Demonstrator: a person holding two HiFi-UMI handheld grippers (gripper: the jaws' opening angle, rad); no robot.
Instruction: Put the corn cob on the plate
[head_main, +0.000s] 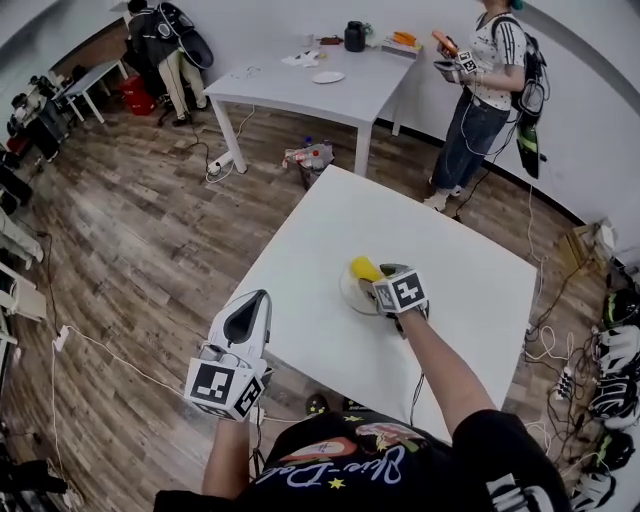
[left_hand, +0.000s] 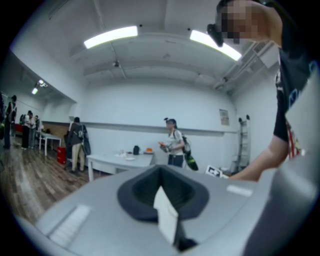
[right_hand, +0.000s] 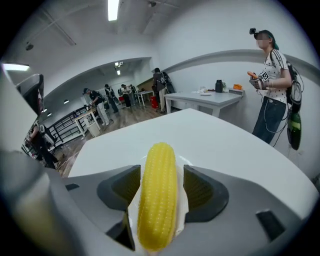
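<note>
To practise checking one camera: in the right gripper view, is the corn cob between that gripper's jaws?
Yes, the corn cob lies lengthwise between the parted jaws of the right gripper, with the plate showing beneath it.

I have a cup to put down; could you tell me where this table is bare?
The white table is bare along its far edge, its right side and its left corner. Only the front middle is crowded, where the right gripper hangs over the plate and corn cob.
</note>
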